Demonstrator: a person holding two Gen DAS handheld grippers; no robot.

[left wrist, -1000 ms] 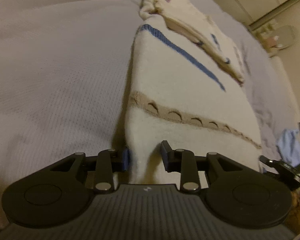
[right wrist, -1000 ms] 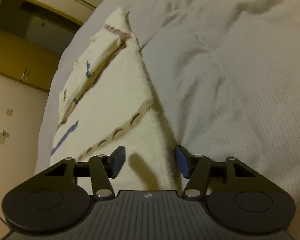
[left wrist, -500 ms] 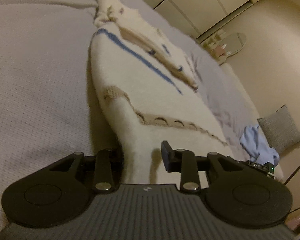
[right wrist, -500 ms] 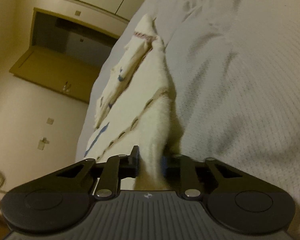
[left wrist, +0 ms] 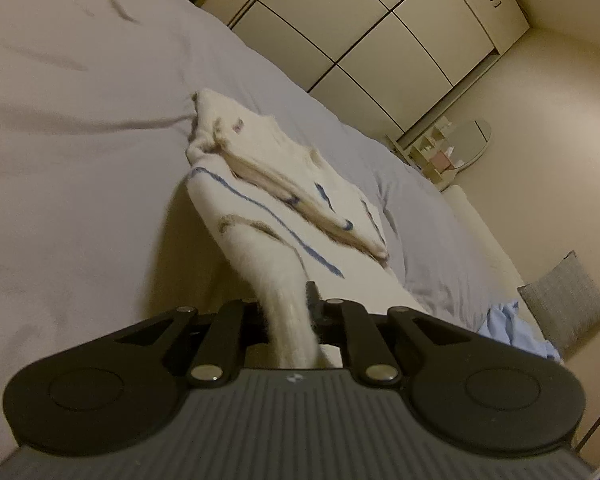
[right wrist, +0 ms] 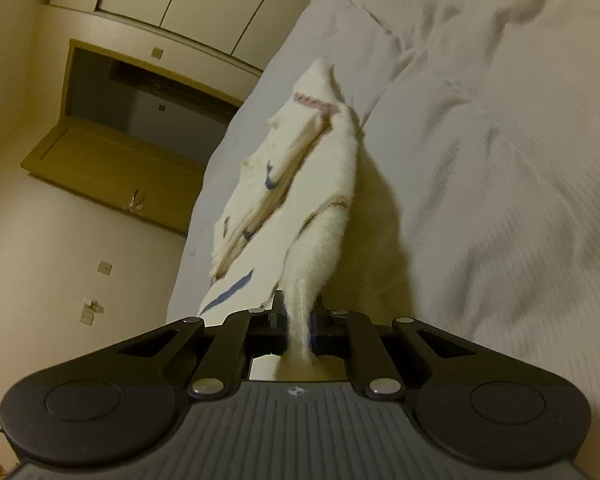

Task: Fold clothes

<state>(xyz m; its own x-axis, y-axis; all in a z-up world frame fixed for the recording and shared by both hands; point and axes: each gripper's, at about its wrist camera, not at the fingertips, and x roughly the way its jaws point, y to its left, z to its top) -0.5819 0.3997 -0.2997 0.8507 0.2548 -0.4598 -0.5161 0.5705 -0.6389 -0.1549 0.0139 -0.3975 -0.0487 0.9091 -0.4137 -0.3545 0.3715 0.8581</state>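
Sweater: your cream sweater [left wrist: 260, 184] lies lengthwise on the bed [left wrist: 80, 140], folded, with blue stripes and a tan band across it. Its near end is lifted off the bed; the far end, with the collar, still rests on the cover.
Left gripper: your left gripper [left wrist: 288, 312] has its fingers pinching the sweater's near hem at one corner. The knit is bunched into a narrow rope between them and hangs out behind.
Right gripper: your right gripper [right wrist: 298, 316] pinches the other near corner of the sweater [right wrist: 308, 184] the same way, its fingers pressed onto a thin twist of knit.
Under the sweater: a shadowed gap shows between the raised end and the bed [right wrist: 500, 200].
Blue cloth: a light blue cloth [left wrist: 512, 328] lies at the bed's edge, well apart from the sweater, on its right in the left view.
Pillow: a grey pillow [left wrist: 564, 300] sits just beyond the blue cloth, farther from the sweater.
Wardrobe: pale wardrobe doors [left wrist: 380, 28] stand past the sweater's far end.
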